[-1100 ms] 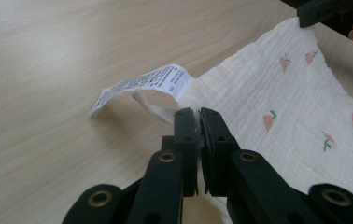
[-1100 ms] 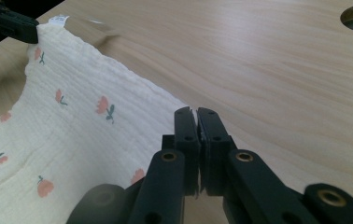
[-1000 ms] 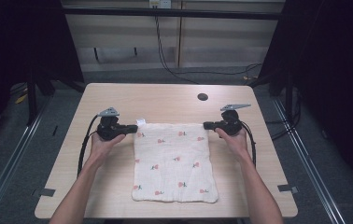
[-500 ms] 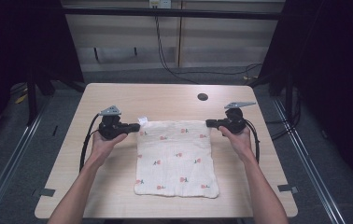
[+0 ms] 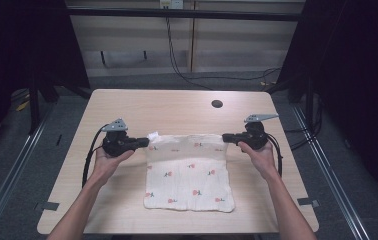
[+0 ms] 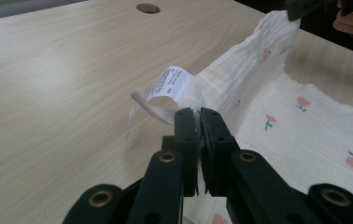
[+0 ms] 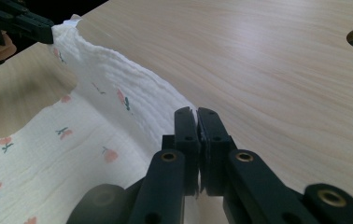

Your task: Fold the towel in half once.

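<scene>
High view: both grippers' fingers pinch the cloth's (image 5: 189,172) far corners, bare table (image 5: 177,107) beyond.

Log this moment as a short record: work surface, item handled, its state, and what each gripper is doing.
surface: wooden table with a round hole
item: white cloth with small red flower print
cloth state: far edge lifted off the table, rest lying flat
label: white tag at the left far corner
left gripper: shut on that corner
right gripper: shut on the right far corner

Cloth (image 5: 189,172) far edge now lifted
</scene>
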Motion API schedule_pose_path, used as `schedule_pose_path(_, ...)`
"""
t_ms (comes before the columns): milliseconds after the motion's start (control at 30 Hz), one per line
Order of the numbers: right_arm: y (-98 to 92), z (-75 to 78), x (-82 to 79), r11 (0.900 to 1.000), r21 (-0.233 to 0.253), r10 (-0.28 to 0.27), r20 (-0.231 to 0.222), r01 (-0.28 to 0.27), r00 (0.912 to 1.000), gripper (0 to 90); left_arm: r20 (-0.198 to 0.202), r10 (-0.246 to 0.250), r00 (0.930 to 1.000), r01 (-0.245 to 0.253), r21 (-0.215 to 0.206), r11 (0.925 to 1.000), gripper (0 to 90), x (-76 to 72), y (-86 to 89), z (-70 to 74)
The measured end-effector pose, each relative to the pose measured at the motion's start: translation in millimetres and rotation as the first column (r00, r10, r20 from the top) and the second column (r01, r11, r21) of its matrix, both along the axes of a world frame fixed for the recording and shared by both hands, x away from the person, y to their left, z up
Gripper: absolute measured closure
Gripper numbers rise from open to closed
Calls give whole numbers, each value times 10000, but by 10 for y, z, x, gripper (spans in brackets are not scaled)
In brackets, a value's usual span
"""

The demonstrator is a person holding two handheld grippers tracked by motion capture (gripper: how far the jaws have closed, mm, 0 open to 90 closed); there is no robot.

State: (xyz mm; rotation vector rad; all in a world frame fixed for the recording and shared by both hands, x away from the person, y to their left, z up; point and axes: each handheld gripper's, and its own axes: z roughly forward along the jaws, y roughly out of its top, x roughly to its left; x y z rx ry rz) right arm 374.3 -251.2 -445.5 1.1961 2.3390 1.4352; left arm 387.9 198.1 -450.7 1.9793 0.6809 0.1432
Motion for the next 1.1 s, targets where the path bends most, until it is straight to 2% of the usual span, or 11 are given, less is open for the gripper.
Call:
schedule_pose_path(133,13,54,-69,9999,-15,148,137,-148,9998,875,-17,-5,10000,5,-71,10000,863,-65,35,14)
schedule_pose_path(233,17,80,-155,9997,125,196,266,-199,9995,875,31,-36,10000,36,-137,9999,863,-179,72,47)
schedule_pose_path(300,26,89,-212,9995,63,296,339,-298,9990,875,144,-121,9998,121,36,9999,863,-230,88,71)
schedule_pose_path(433,20,112,-293,9991,74,410,433,-414,9982,875,189,-226,9996,227,-57,9997,863,-304,93,97)
schedule_pose_path(567,14,142,-377,9991,41,426,526,-429,9977,874,349,-588,9977,585,84,9983,862,-415,56,150)
schedule_pose_path(633,8,159,-430,9987,39,506,595,-509,9969,874,399,-721,9966,723,-20,9974,862,-466,55,189)
schedule_pose_path(667,5,167,-454,9986,12,523,592,-525,9969,874,458,-748,9961,744,115,9972,863,-483,60,204)
schedule_pose_path(833,-7,202,-554,9982,-42,605,671,-604,9959,874,343,-732,9967,728,116,9973,862,-540,80,161)
schedule_pose_path(1100,5,211,-698,9964,-58,848,790,-846,9933,874,548,-1030,9932,1018,240,9945,863,-675,46,211)
